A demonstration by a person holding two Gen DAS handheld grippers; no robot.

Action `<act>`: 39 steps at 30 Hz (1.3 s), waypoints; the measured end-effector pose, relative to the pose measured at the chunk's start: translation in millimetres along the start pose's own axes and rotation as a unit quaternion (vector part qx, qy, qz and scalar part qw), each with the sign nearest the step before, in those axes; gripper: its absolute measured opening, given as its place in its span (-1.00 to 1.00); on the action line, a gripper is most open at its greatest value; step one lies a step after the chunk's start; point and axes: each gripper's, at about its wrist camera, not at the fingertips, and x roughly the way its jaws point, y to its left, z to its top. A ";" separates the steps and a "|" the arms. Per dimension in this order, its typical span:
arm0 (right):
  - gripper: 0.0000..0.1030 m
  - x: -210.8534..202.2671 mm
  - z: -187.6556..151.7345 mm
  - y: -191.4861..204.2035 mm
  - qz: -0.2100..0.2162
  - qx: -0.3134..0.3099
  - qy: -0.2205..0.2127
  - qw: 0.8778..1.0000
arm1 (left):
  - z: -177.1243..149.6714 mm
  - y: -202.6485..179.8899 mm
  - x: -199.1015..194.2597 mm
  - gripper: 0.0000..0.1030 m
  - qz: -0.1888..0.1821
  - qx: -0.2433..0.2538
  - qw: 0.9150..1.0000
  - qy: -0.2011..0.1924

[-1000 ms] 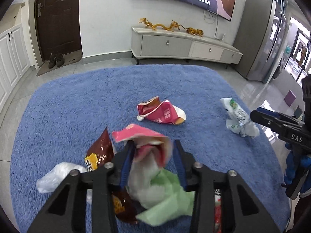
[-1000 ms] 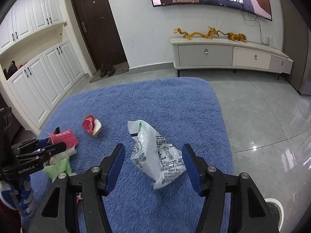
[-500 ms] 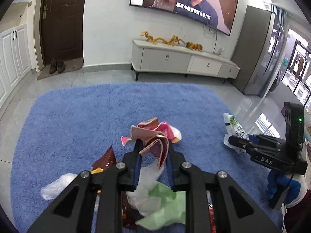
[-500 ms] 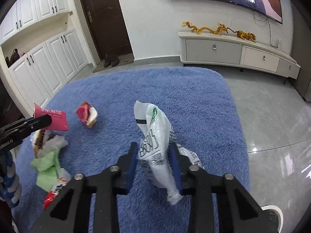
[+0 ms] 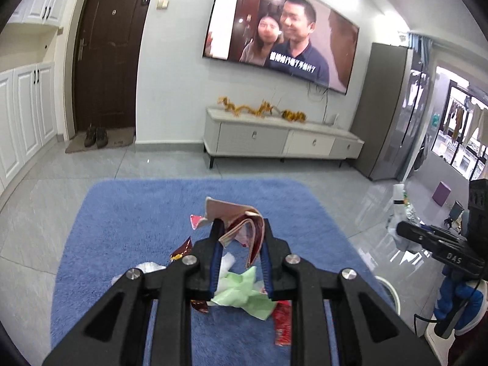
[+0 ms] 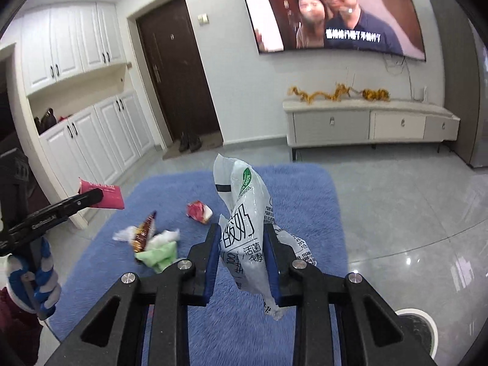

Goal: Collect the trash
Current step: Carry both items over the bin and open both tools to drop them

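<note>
My left gripper [image 5: 241, 224] is shut on a folded pink wrapper [image 5: 230, 209], held in the air above the blue rug [image 5: 137, 213]. In the right wrist view the same pink wrapper [image 6: 106, 196] shows at the tip of the left gripper [image 6: 93, 197]. My right gripper [image 6: 242, 228] is shut on a white printed milk bag [image 6: 244, 195], which hangs clear of the rug [image 6: 305, 189]. On the rug lie a red-and-white wrapper [image 6: 199, 211], a brown wrapper [image 6: 145, 231], green paper [image 6: 158, 254], white tissue [image 6: 167, 235] and a red packet [image 5: 282, 323].
A round white bin rim [image 6: 418, 320] shows at the lower right, on grey tile floor. A low TV cabinet [image 6: 366, 122] stands at the far wall under a television. White cupboards [image 6: 91, 140] line the left, with shoes [image 6: 189, 143] by a dark door.
Both grippers closed on their pieces, the left on the pink wrapper, the right on the white bag, then rose and lifted them off the rug.
</note>
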 end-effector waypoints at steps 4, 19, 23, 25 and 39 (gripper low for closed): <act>-0.50 -40.7 0.7 0.2 -0.012 0.000 -0.030 0.999 | 4.7 -20.4 -27.2 -0.59 -0.015 0.009 1.000 -0.022; -0.50 -136.8 -46.2 -94.8 -0.121 0.093 -0.073 0.986 | -9.6 -180.2 -10.5 -0.59 -0.119 0.098 0.988 0.011; -0.50 -142.4 -66.6 -131.3 -0.146 0.125 -0.060 0.980 | -21.9 -234.5 11.1 -0.59 -0.154 0.126 0.979 0.038; -0.50 -141.4 -80.0 -150.6 -0.153 0.145 -0.049 0.976 | -32.0 -265.9 26.0 -0.59 -0.172 0.139 0.973 0.059; -0.46 -80.3 -169.7 -265.3 -0.193 0.262 0.066 0.943 | -99.6 -411.5 167.1 -0.54 -0.240 0.162 0.933 0.215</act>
